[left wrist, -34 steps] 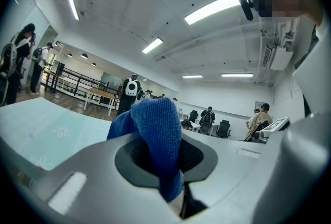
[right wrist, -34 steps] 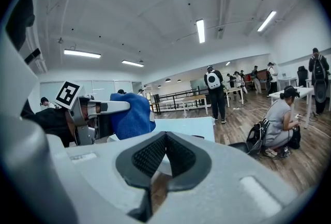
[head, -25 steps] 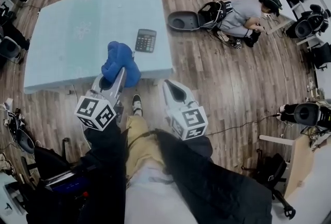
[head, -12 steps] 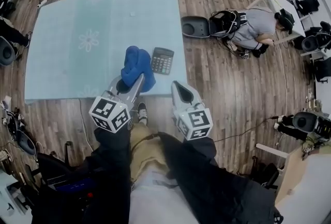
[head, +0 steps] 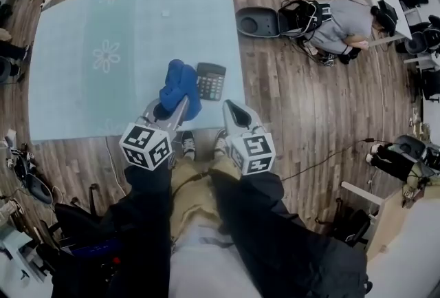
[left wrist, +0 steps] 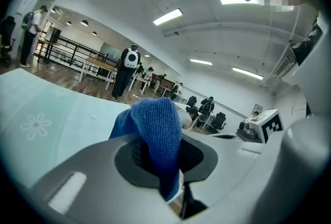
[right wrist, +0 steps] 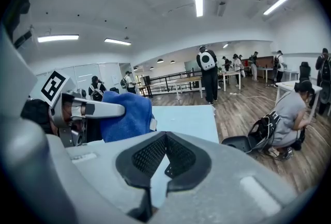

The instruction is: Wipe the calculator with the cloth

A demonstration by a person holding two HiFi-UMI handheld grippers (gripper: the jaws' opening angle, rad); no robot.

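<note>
Calculator [head: 210,80] lies dark and flat on my pale blue table [head: 82,97], toward 5 o'clock from the table's middle, near the front edge. Blue cloth [head: 180,87], bunched, sits just beside it at 9 o'clock, clamped in my left gripper [head: 173,107]. My right gripper [head: 232,109] hangs at 5 o'clock from the calculator, by the table's front edge, jaws closed together on nothing.

Blue cloth [head: 180,87], black calculator [head: 211,80], pale teal table [head: 137,21] w/ white flower print, brown wood floor [head: 309,104].
</note>
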